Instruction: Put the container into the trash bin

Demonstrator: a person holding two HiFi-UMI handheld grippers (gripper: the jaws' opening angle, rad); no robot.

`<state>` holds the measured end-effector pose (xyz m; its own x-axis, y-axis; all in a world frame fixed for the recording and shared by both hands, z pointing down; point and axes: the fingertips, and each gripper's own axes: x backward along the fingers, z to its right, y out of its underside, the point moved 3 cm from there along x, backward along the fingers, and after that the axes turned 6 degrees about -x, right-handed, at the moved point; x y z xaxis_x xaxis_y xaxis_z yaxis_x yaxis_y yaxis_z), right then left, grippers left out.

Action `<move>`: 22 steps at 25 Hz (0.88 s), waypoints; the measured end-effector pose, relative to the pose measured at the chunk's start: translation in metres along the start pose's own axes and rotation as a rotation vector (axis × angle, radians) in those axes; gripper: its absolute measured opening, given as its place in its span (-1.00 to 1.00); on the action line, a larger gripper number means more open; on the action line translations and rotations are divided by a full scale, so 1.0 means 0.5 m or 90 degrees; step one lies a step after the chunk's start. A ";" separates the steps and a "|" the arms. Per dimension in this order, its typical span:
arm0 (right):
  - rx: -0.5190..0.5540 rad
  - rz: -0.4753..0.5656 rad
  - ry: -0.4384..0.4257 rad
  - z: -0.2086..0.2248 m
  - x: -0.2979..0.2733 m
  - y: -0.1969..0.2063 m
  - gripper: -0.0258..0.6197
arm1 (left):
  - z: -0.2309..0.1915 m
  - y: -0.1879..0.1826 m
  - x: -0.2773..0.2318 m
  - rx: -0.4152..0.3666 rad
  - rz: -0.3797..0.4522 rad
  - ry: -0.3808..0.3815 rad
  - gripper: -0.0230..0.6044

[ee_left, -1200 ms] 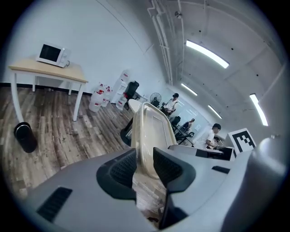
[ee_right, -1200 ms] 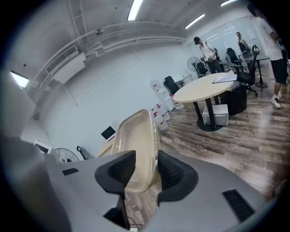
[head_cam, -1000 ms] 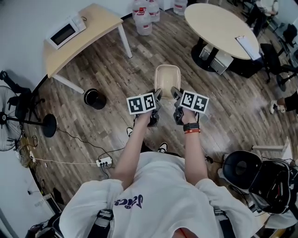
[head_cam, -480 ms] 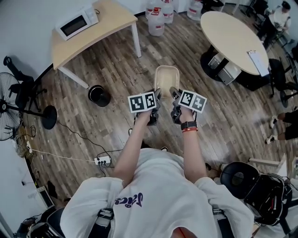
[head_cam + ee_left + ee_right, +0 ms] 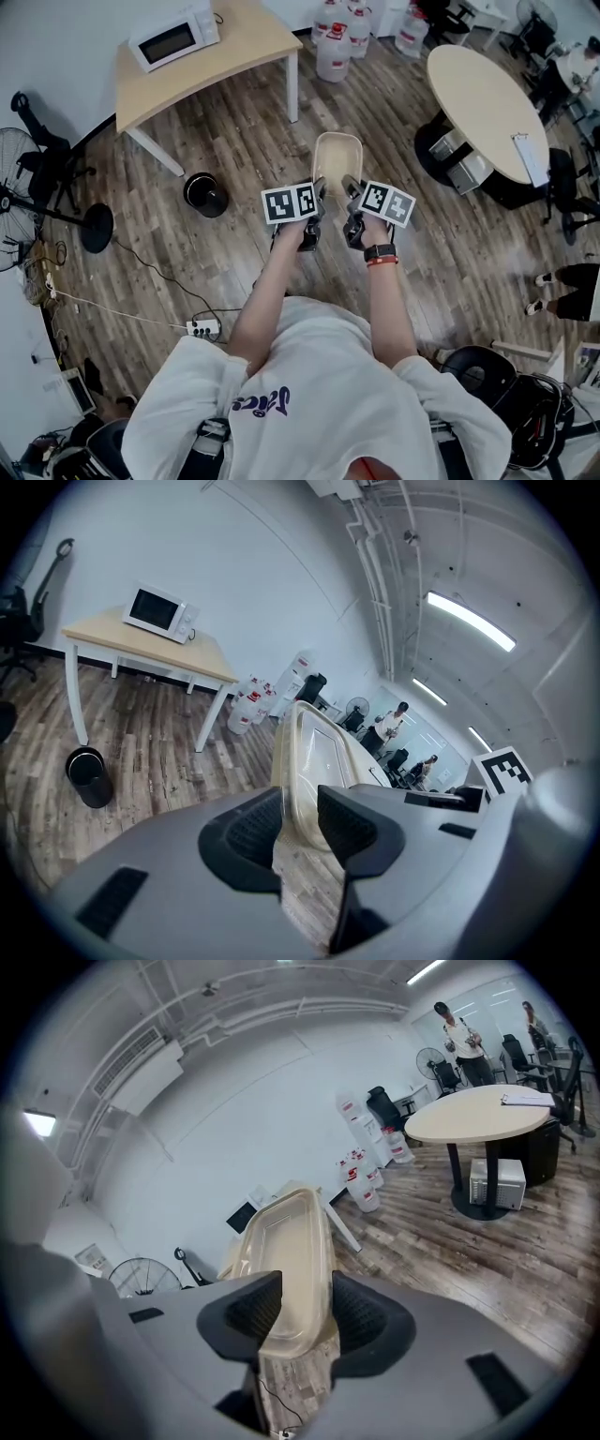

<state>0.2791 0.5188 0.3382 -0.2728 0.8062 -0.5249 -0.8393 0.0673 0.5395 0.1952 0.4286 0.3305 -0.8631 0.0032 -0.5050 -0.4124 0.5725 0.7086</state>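
Out in front of the person, above the grey-brown wood-plank floor (image 5: 253, 141), the pale beige, translucent, rounded-rectangular plastic container (image 5: 337, 159) hangs between both grippers. On the left gripper (image 5: 317, 191) the jaws stand narrow, with the ribbed black pads clamped on the container's left rim. On the right gripper (image 5: 351, 189) the jaws are closing, tightening on the right rim that sits between them. The container is clear of floor and furniture. The black, round, open-topped trash bin (image 5: 206, 194) stands on the floor to the left, well apart from the load, near a leg of the light wooden table (image 5: 216, 56).

Step in hand, as judged: transport to the bin, with release not yet due. Both grips should stay level with each other so the thin shell does not twist. The load should be brought over the bin's mouth and one short end tipped down, then both grips opened together. The container may be longer than the mouth is wide, so end-first entry seems safer.

Materials: the container is thin-walled, smooth and slightly glossy, with a stepped rim and a recessed panel, and likely flexes under a pinch. The bin looks matt and rigid. The floor is hard and grained.
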 end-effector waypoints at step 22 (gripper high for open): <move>0.097 -0.093 -0.034 -0.369 -0.383 0.084 -0.40 | -0.455 -0.204 0.134 0.095 0.056 -0.078 -0.50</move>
<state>0.2095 0.2590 0.3398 -0.1251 0.8109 -0.5717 -0.7863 0.2703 0.5556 0.1133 0.1839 0.3363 -0.8485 0.1534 -0.5065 -0.2809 0.6806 0.6767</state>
